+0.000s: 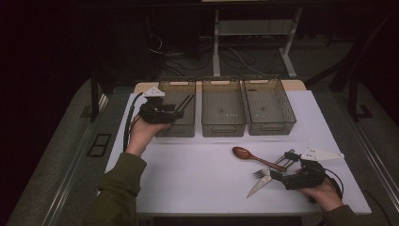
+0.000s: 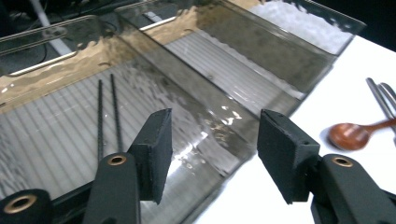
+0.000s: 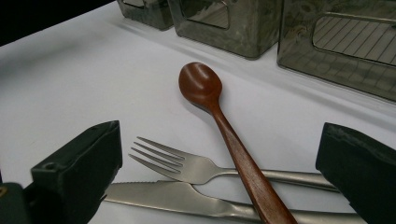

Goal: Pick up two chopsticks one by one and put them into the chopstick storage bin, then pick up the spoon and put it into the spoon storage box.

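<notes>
A person's left gripper [image 1: 178,111] hung over the near end of the leftmost of three clear bins [image 1: 178,106], its jaws spread wide and holding nothing. Beyond its jaws, two dark chopsticks [image 2: 107,112] lay side by side on the ribbed floor of that bin, with the middle bin [image 1: 223,107] and right bin [image 1: 269,105] further along the row. The right gripper [image 1: 278,173] sat low over the white table [image 1: 197,174], jaws likewise parted and empty. Between and just ahead of its jaws lay a wooden spoon [image 3: 224,128], its handle crossing over a metal fork [image 3: 187,163] and a table knife [image 3: 163,196] on the tabletop.
</notes>
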Available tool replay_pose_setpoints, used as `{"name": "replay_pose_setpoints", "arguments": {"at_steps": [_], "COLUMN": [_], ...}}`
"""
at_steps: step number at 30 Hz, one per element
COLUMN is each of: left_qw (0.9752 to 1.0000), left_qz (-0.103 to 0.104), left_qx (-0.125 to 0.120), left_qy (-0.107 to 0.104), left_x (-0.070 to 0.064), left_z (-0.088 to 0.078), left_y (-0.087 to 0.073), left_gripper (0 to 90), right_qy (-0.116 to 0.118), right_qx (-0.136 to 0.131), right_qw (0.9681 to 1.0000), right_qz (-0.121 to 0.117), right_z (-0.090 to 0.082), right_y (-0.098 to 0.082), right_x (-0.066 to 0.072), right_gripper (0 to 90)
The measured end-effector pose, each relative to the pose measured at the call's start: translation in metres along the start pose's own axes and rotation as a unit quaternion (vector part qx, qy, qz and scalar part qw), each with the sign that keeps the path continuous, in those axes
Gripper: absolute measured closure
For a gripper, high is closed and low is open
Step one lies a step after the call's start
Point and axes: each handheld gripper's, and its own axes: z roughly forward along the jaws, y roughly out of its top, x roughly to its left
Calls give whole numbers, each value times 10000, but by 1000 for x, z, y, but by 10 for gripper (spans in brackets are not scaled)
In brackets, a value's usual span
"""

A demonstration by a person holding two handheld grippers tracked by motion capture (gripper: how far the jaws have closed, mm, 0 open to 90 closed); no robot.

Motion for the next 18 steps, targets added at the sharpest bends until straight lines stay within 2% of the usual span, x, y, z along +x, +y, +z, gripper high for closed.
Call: {"name": "replay_pose_setpoints", "arguments": {"at_steps": [3, 6, 11, 18], "left_qw": [9999, 9998, 9993, 9987], "left_qz": [56, 141, 169, 271], "left_qx": [-40, -42, -118, -84], "left_qy": [-123, -161, -299, -413], "left_x": [-10, -20, -33, -52], "left_z": [-3, -6, -10, -14], "left_y": [-4, -11, -25, -48], "left_gripper": [394, 364, 342, 300], "right_qy": [8, 12, 5, 0], "right_qx": [5, 9, -4, -9], "right_qw": [10000, 10000, 10000, 10000], "right_qz": [-10, -4, 28, 24], "right_z": [0, 0, 0, -1], "right_y": [0, 0, 0, 0], "right_x": [0, 0, 0, 0], "right_gripper": [0, 0, 0, 0]}}
